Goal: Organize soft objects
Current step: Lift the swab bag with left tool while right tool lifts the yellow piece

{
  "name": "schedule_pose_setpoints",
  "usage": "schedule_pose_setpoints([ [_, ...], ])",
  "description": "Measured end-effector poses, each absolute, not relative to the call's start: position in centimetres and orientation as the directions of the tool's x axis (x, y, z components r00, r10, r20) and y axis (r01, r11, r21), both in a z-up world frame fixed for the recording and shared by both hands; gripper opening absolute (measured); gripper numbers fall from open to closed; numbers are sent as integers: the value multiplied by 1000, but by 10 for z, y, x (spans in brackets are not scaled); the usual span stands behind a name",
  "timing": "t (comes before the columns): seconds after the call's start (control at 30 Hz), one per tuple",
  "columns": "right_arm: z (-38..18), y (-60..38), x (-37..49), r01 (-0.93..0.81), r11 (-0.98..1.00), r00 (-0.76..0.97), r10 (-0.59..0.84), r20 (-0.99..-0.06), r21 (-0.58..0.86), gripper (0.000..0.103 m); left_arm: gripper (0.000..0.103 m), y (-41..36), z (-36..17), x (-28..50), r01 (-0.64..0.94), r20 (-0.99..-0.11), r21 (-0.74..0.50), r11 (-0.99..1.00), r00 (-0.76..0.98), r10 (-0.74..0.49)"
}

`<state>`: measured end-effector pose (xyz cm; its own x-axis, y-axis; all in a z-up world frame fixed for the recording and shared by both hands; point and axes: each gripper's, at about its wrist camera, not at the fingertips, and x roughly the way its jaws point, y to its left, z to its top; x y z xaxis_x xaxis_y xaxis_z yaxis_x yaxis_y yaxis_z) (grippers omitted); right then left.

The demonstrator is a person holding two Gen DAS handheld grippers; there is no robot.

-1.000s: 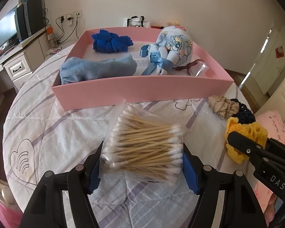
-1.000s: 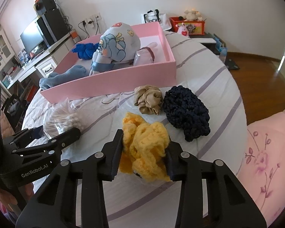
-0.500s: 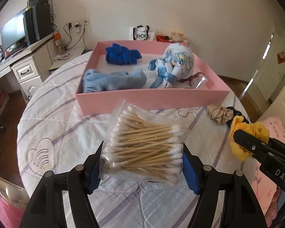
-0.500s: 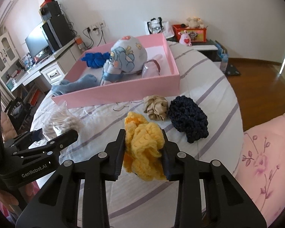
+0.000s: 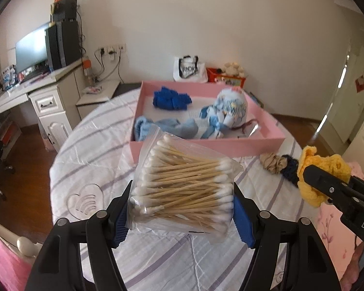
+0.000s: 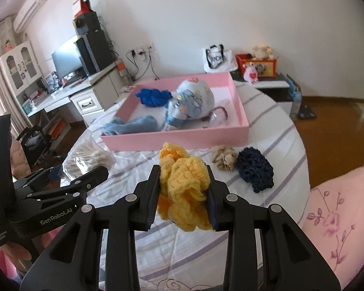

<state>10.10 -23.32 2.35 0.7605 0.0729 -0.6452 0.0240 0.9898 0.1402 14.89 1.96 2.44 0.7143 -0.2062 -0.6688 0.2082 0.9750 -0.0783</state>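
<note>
The yellow crocheted scrunchie (image 6: 184, 189) is pinched between the pads of the right claw (image 6: 183, 194), lifted off the bench (image 6: 267, 126). The left claw (image 5: 182, 208) grips a clear zip bag of cotton swabs (image 5: 184, 184) by its two sides, also held above the bench. Behind both, the pink tray (image 5: 206, 145) holds a royal-blue scrunchie (image 5: 171, 99) at the back, a light-blue sock (image 5: 167, 128) along the near wall, a blue-and-white printed plush (image 5: 230, 111) and a small clear packet (image 5: 251, 128). A beige scrunchie (image 6: 224, 157) and a navy crocheted scrunchie (image 6: 254, 169) lie touching on the striped cloth just in front of the tray. Only the right wrist view shows the white glass-door cabinet (image 6: 20, 65); only the left shows the heart print (image 5: 86, 201) on the cloth.
</note>
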Motion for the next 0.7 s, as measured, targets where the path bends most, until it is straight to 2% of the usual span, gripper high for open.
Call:
schedule_pose_setpoints([
  [0.3, 62, -223, 79, -15, 994, 833, 71, -548, 105, 31, 67, 19, 63, 100, 187, -561, -12, 982, 812, -161],
  [0.7, 103, -212, 53, -60, 996, 902, 84, -424, 70, 32, 67, 26, 105, 29, 164, -410, 12, 986, 900, -145],
])
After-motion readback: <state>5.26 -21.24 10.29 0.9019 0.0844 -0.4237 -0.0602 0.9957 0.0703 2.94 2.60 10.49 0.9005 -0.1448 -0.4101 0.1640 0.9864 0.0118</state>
